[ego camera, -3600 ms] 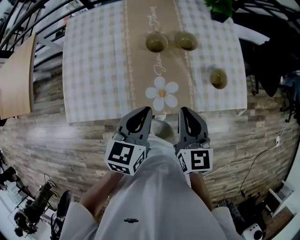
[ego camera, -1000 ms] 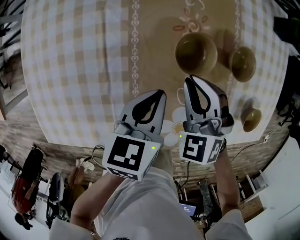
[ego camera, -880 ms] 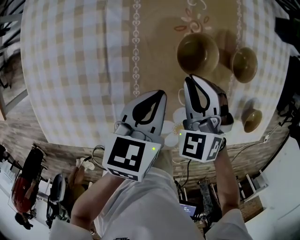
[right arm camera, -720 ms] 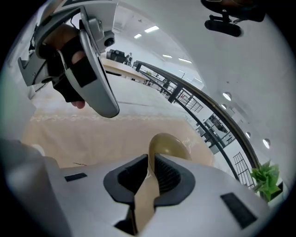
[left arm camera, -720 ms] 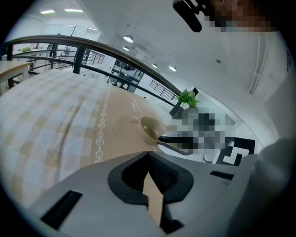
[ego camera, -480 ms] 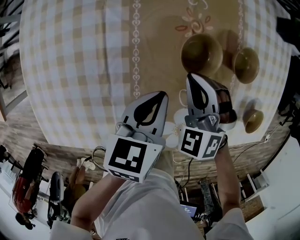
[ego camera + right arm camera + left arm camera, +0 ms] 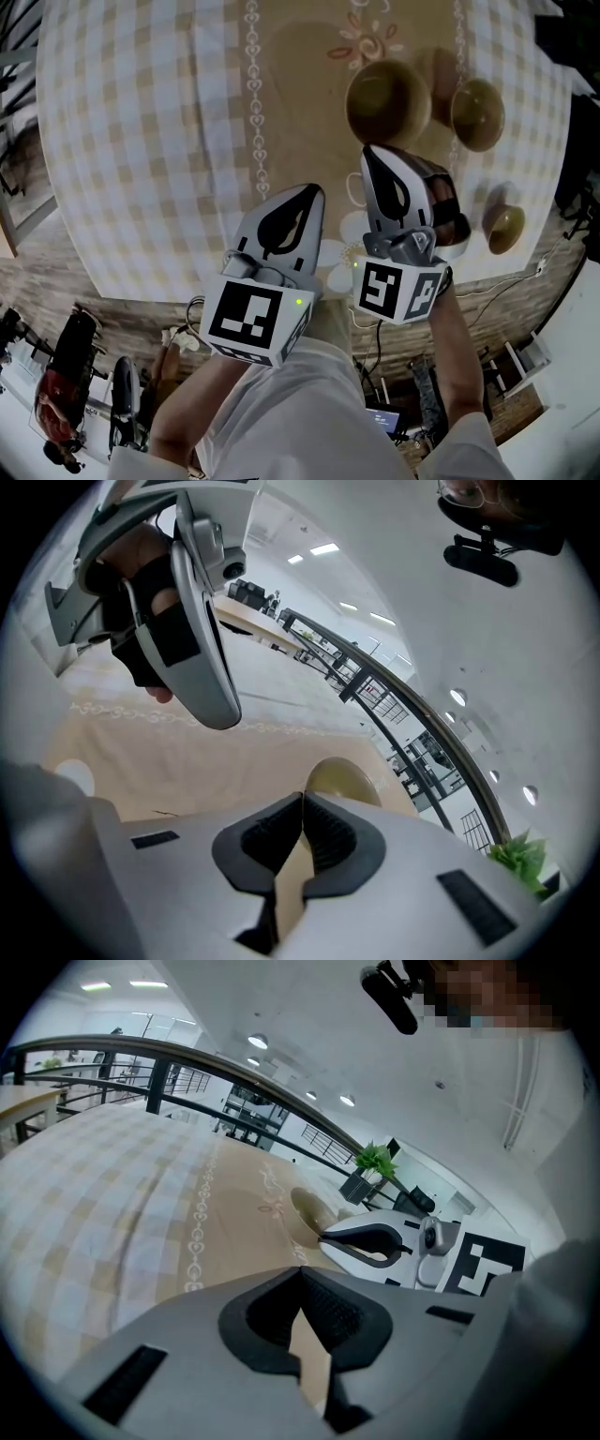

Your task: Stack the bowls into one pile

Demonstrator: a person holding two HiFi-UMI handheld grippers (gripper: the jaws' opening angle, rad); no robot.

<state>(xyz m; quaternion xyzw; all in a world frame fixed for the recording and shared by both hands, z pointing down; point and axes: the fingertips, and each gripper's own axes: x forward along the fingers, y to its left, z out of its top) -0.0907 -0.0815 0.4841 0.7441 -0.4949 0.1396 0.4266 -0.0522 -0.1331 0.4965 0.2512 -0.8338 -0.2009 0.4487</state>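
two grippers, both pinched closed with nothing in them. the left gripper (image 7: 301,1274) has its jaws meeting at the tips, and only cloth shows through the gap behind them. same story for the right gripper (image 7: 303,799), which has an olive bowl rim peeking out just past its nose.

from the head view, the left gripper (image 7: 316,190) hangs over the checked tablecloth (image 7: 141,141) near the table's front edge. the right gripper (image 7: 367,150) sits a bit further in, just short of the big bowl (image 7: 387,98).

what changed: a few seconds back the person was standing well off the table and the bowls were small and far away. now they've stepped right up and all three bowls are within reach. over the last second hardly anything moved, just a small drift.

the big bowl is on the tan runner (image 7: 291,112). the middle bowl (image 7: 477,112) is just beside it to the right. the small bowl (image 7: 505,228) sits apart, near the front right edge.

nothing is stacked yet. my guess is the approach is done, and the right gripper has to open before it can take a rim.
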